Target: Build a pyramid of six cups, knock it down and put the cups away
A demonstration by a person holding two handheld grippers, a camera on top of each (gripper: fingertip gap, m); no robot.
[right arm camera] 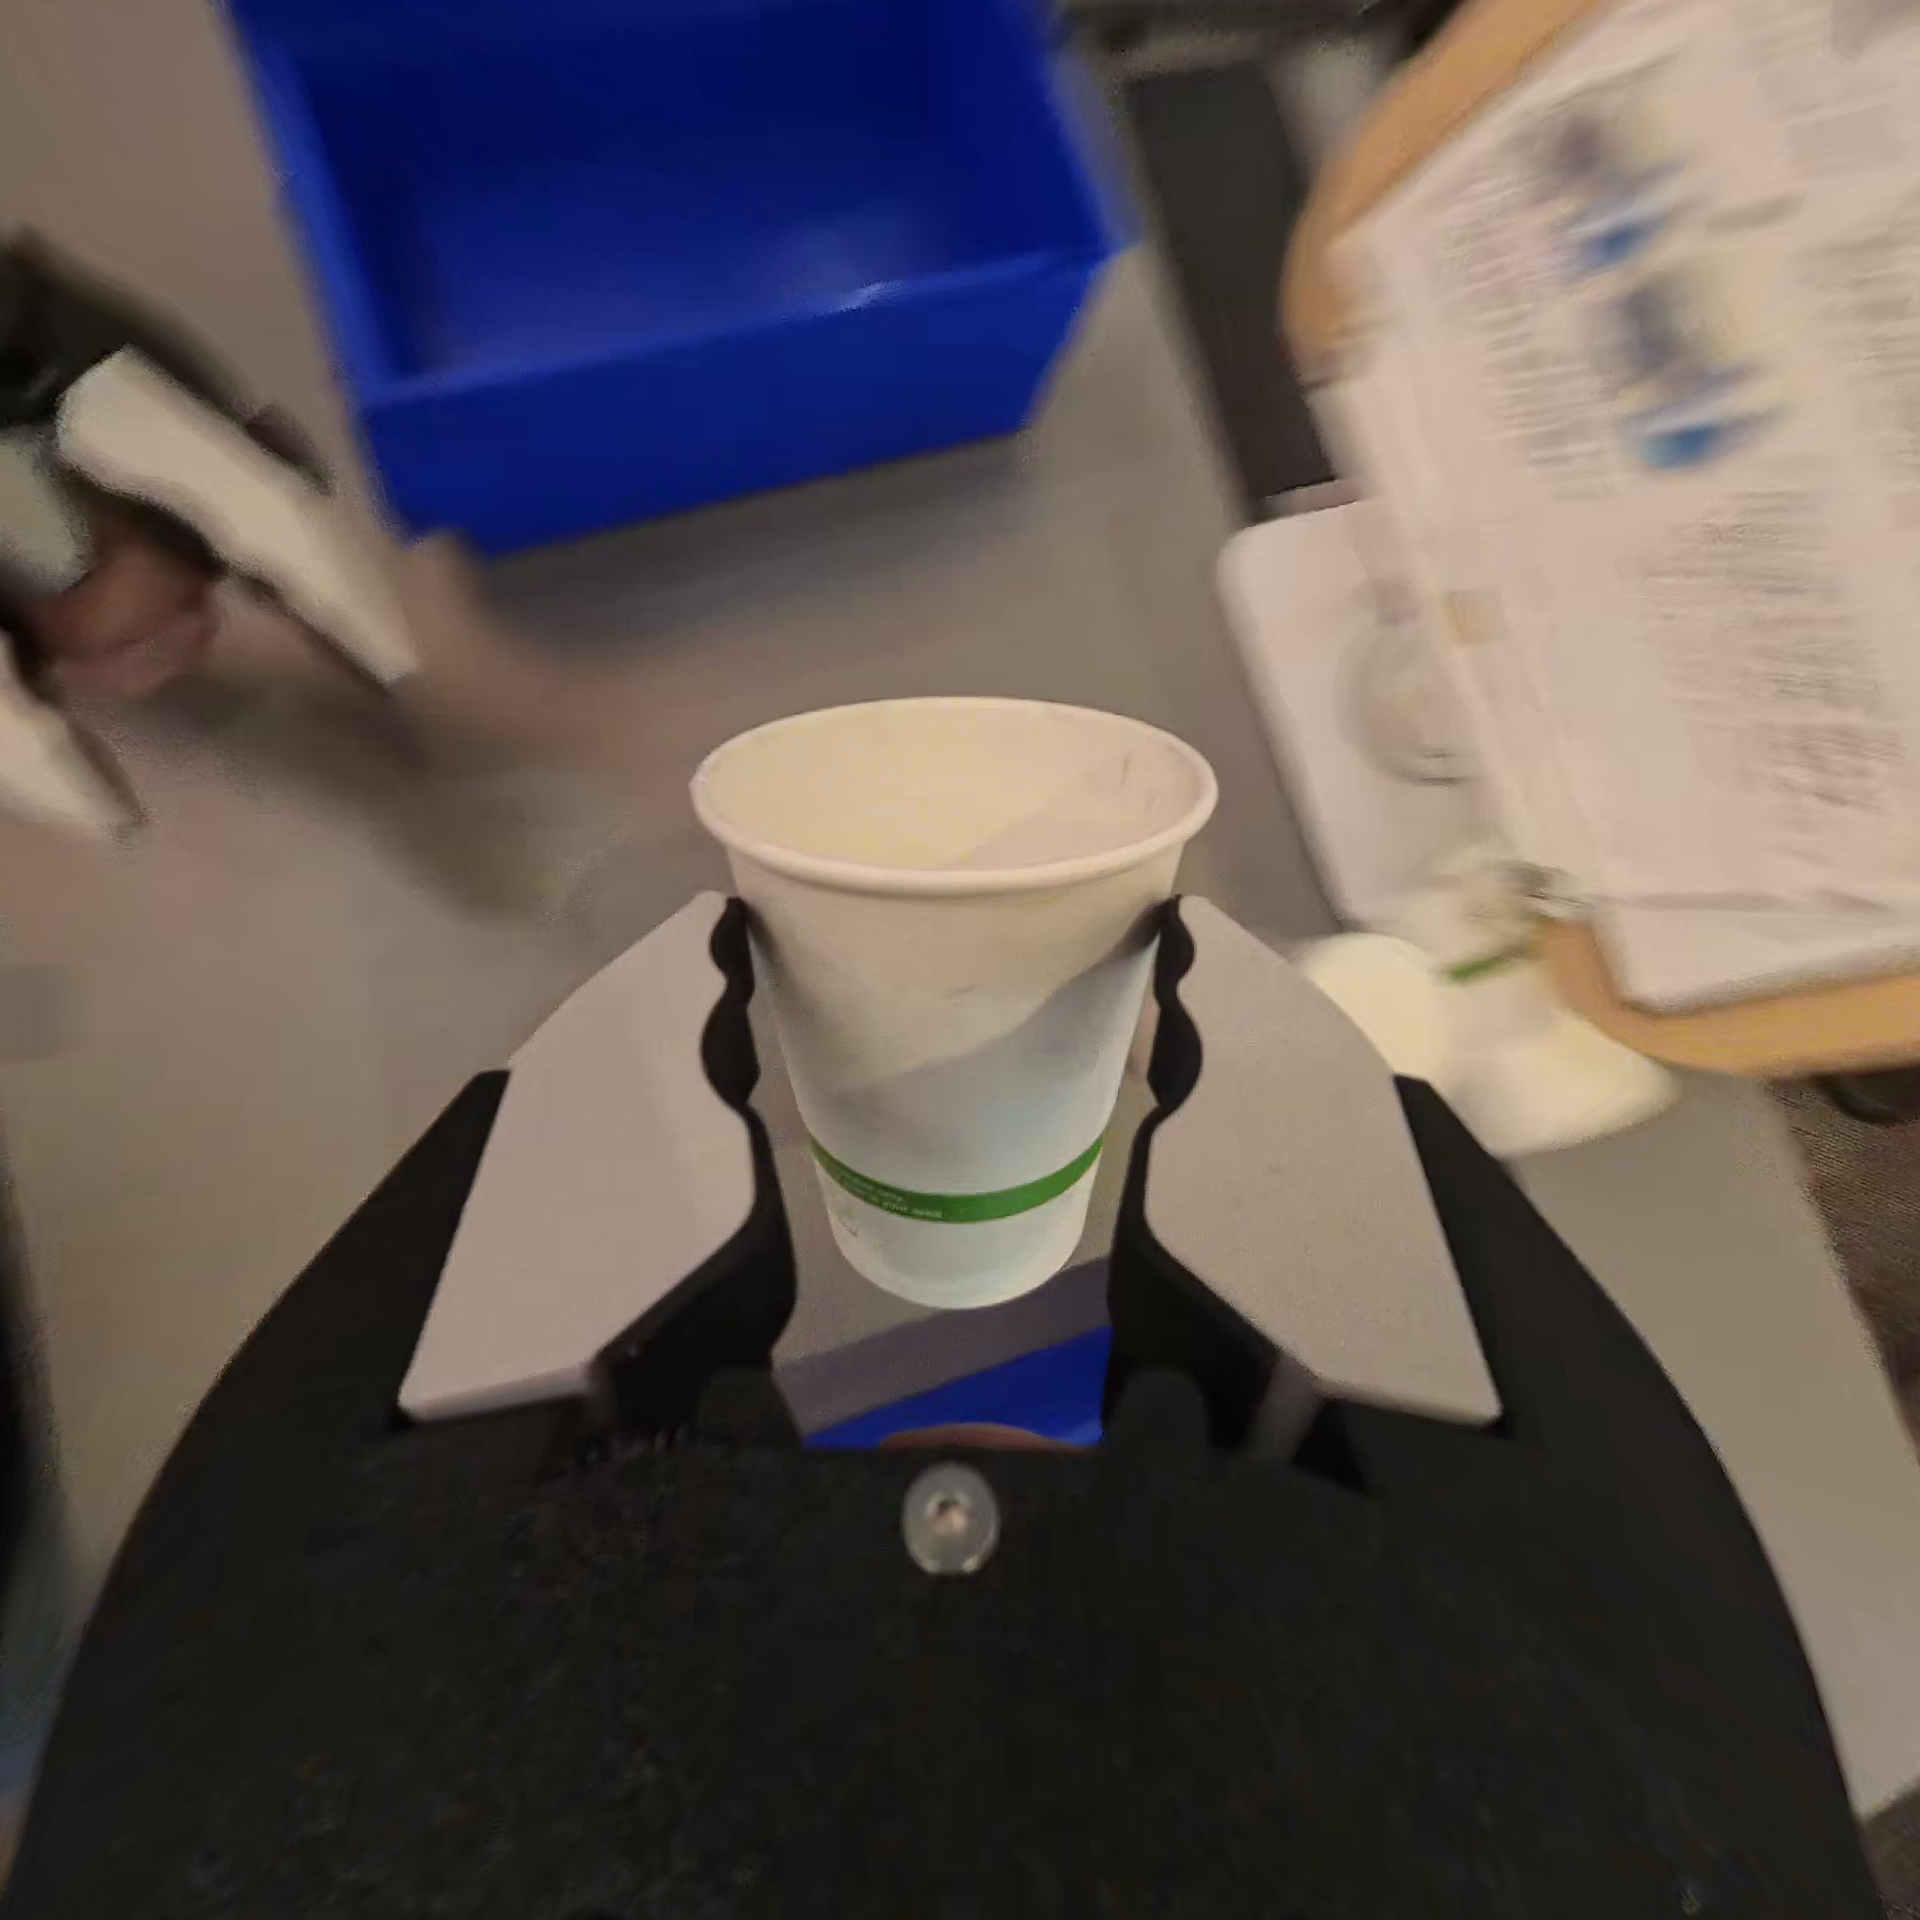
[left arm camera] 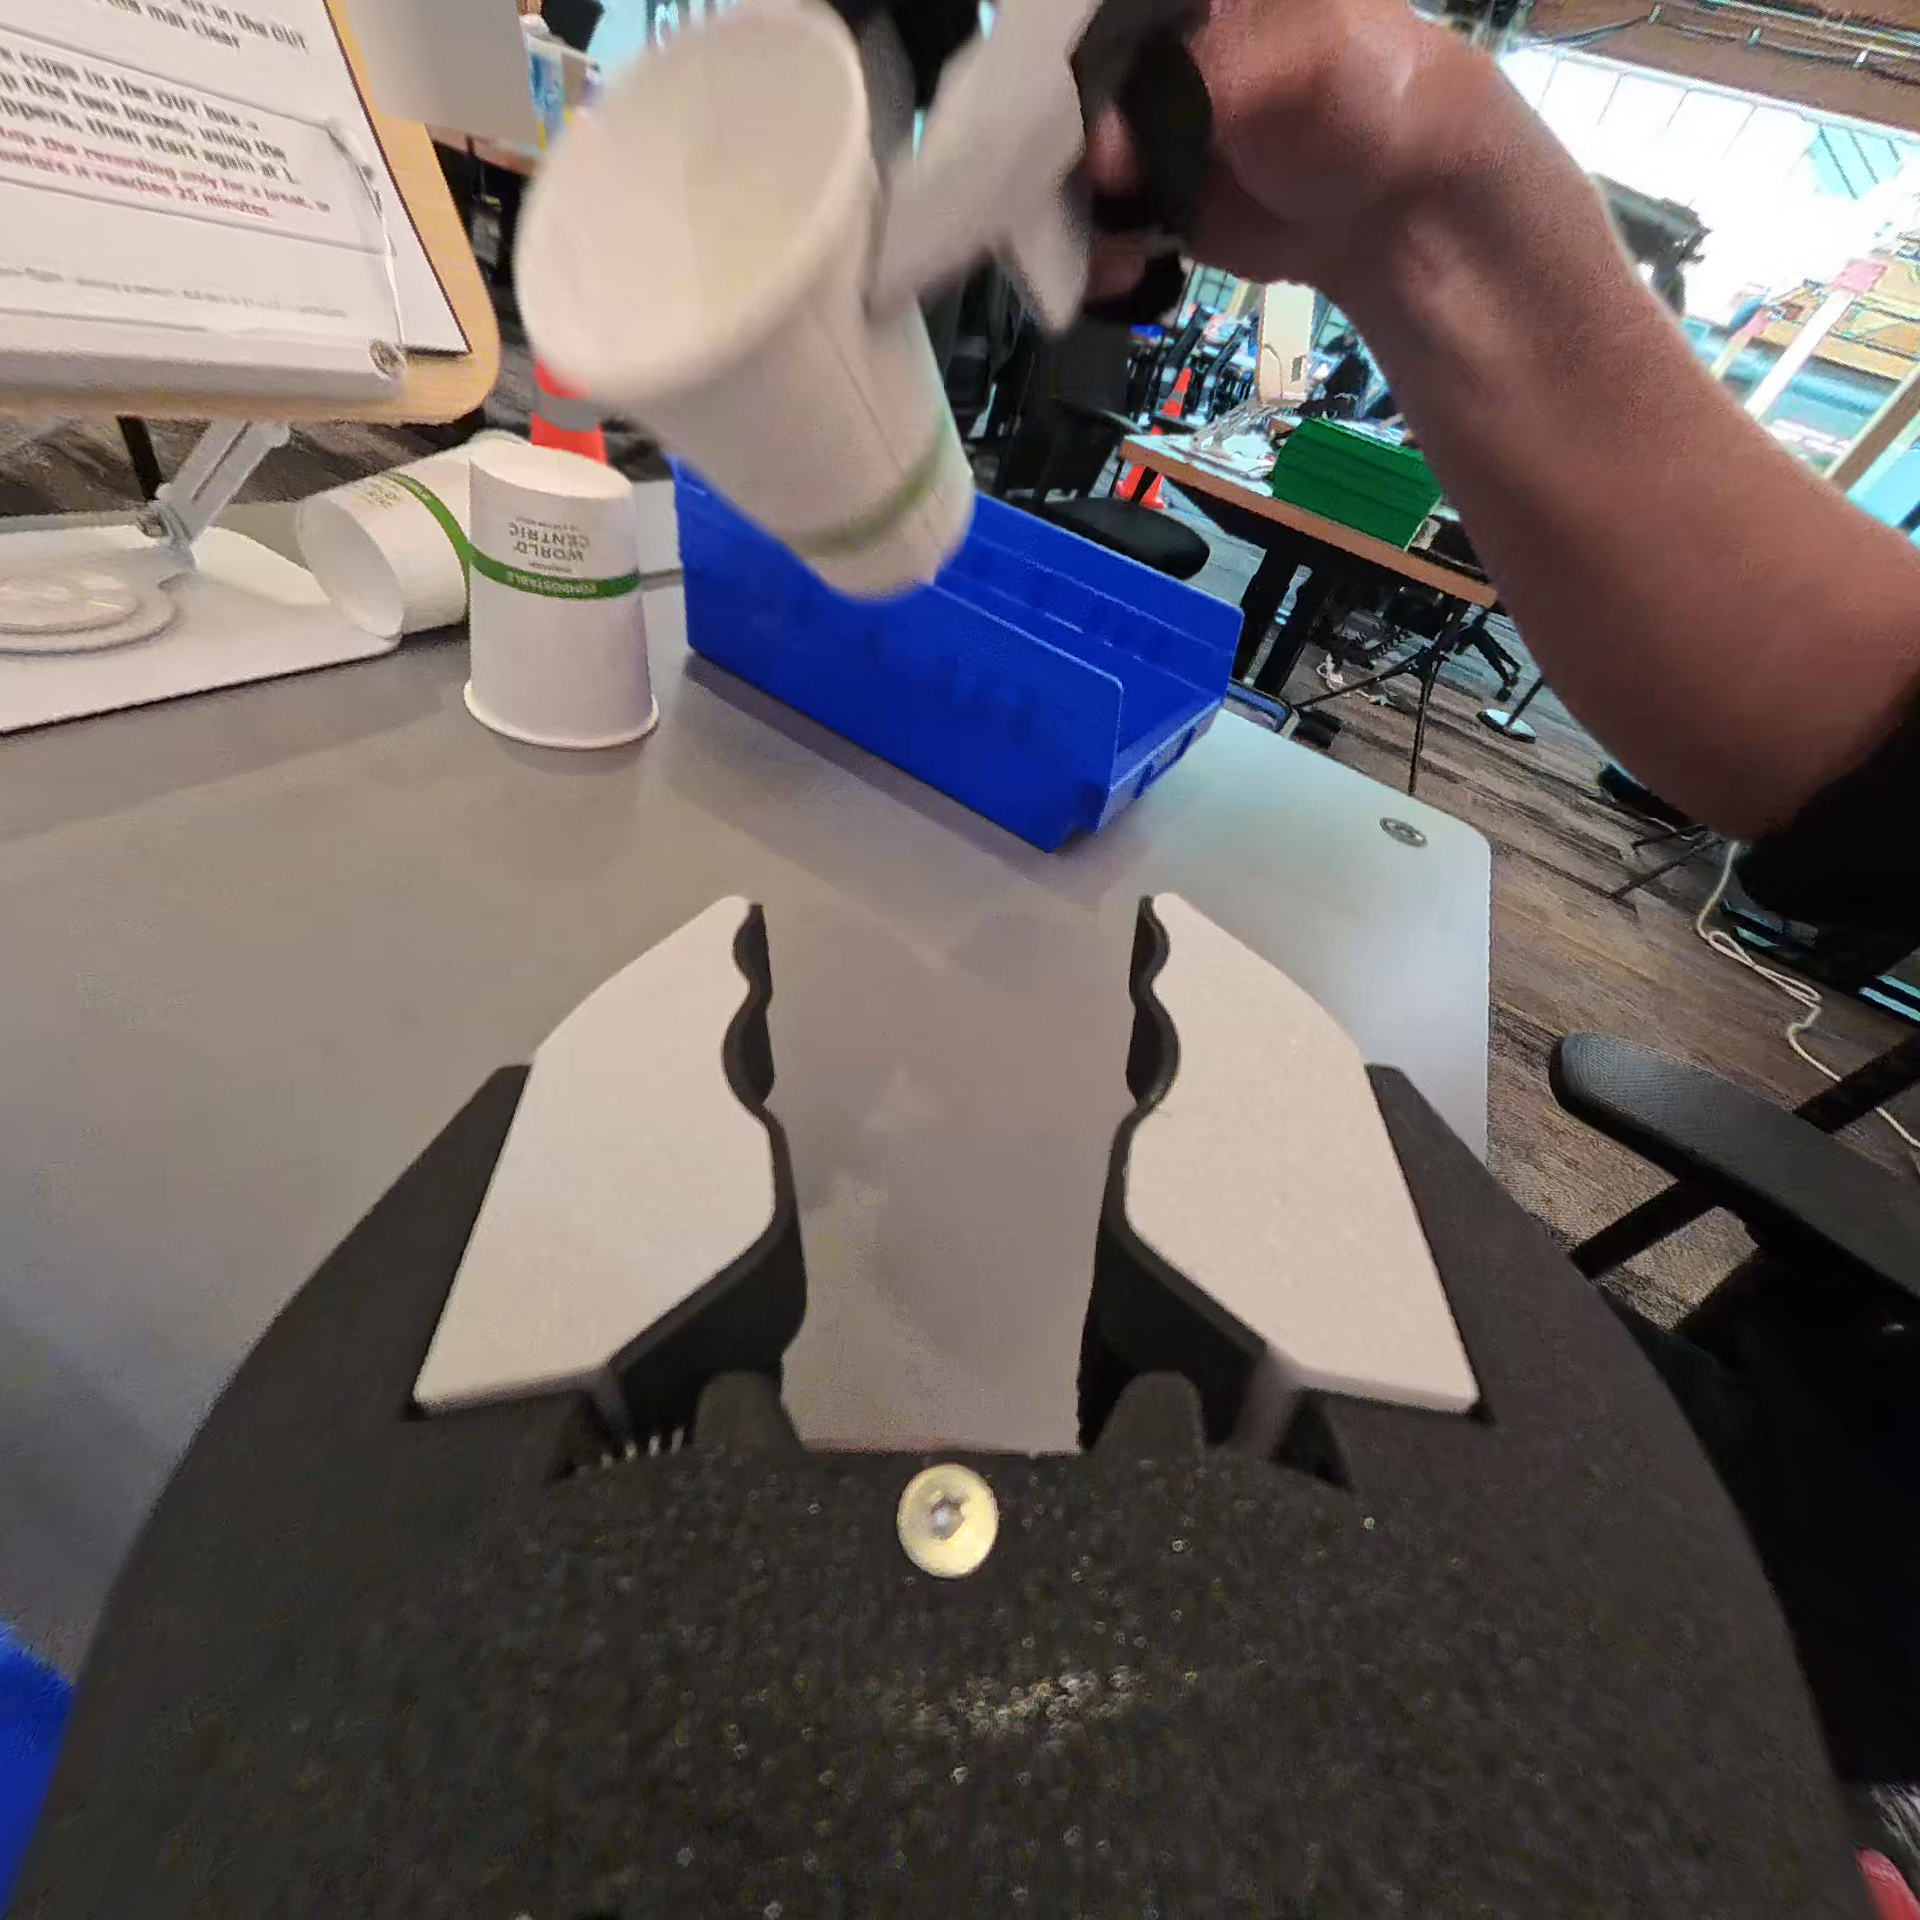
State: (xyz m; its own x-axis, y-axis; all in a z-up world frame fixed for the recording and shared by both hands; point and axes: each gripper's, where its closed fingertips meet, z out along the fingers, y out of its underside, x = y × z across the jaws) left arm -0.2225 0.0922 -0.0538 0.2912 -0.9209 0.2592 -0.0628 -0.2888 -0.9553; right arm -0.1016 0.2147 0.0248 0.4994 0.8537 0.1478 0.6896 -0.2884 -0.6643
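My right gripper [right arm camera: 953, 920] is shut on a white paper cup with a green band [right arm camera: 951, 997], mouth facing away from the camera. In the left wrist view that cup [left arm camera: 748, 291] hangs tilted and blurred above the near end of a blue bin [left arm camera: 935, 707], held by the right gripper [left arm camera: 977, 156] and a hand [left arm camera: 1351, 156]. The bin [right arm camera: 707, 457] looks empty in the right wrist view. My left gripper [left arm camera: 951, 920] is open and empty, low over the grey table [left arm camera: 312, 935]. One cup [left arm camera: 556, 603] stands upside down left of the bin. Another cup [left arm camera: 384, 551] lies on its side behind it.
A clipboard with printed sheets [left arm camera: 208, 208] stands on a white stand at the back left; it also shows at the right of the right wrist view [right arm camera: 1610, 520]. The table's right edge [left arm camera: 1486, 987] has a black chair arm [left arm camera: 1714, 1143] beyond it. Something blue [left arm camera: 26, 1745] shows at the lower left.
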